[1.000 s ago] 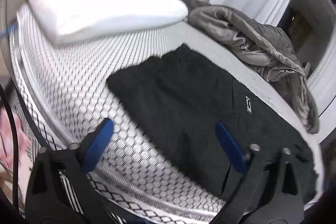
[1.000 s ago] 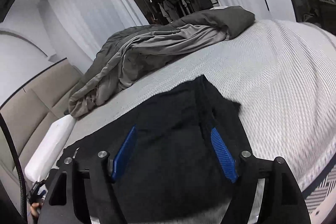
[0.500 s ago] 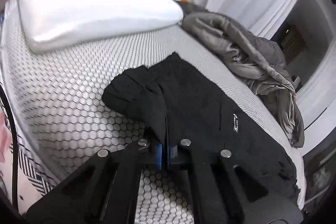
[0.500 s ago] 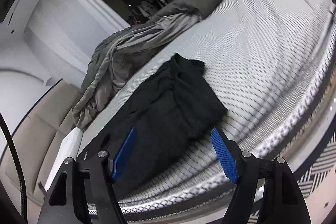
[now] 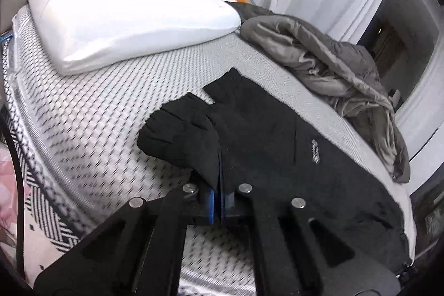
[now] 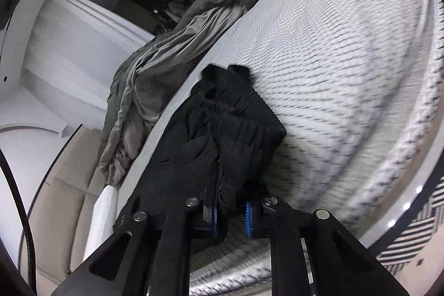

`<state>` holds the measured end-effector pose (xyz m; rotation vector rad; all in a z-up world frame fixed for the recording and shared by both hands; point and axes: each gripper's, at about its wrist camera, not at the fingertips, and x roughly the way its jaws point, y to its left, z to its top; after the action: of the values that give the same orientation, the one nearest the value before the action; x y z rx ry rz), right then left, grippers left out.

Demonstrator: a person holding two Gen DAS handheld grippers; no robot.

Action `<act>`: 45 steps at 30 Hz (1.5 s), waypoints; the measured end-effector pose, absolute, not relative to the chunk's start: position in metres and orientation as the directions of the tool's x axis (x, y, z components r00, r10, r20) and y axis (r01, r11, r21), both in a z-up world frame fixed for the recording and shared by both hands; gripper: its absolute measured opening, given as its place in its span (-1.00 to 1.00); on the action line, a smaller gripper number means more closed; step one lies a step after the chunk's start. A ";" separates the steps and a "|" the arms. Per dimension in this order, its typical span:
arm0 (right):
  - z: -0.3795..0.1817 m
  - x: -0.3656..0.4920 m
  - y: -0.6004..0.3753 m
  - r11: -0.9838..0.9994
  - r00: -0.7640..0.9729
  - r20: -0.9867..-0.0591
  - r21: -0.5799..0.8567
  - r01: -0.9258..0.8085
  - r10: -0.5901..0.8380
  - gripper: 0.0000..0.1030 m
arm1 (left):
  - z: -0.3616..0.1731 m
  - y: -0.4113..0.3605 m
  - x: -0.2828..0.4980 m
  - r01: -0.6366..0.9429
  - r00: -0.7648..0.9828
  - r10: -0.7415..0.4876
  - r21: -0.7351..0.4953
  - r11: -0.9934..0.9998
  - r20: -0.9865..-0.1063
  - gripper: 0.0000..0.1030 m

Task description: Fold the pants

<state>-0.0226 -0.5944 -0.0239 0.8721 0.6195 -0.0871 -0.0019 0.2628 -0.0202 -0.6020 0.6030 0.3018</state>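
Observation:
Black pants (image 5: 277, 140) lie lengthwise on a white textured mattress (image 5: 91, 115). My left gripper (image 5: 220, 185) is shut on the near edge of the pants at one end, and the cloth bunches up over its blue pads. In the right wrist view my right gripper (image 6: 230, 210) is shut on a thick bunch of the pants (image 6: 230, 129) at the other end, which looks like a ribbed waistband. The fabric fills the gap between its blue pads (image 6: 247, 218). The pad tips are hidden by cloth in both views.
A white pillow (image 5: 125, 15) lies at the head of the bed. A crumpled grey duvet (image 5: 333, 74) lies along the far side beyond the pants, and also shows in the right wrist view (image 6: 166, 65). The mattress edge (image 5: 50, 185) runs close below my left gripper.
Both grippers were open above the pants one second ago. The left shut on the fabric first, then the right closed on the other end. The right view has tilted.

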 end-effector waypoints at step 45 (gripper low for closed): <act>0.093 0.232 -0.545 0.856 0.810 -0.587 0.415 0.307 -0.006 0.49 | 0.041 0.294 0.239 -0.448 0.746 0.090 -0.398 0.801 -0.660 0.58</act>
<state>0.2318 -0.5451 0.0930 0.5232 0.6100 -0.1759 0.2385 0.2935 0.0407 -0.5755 0.6701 0.3125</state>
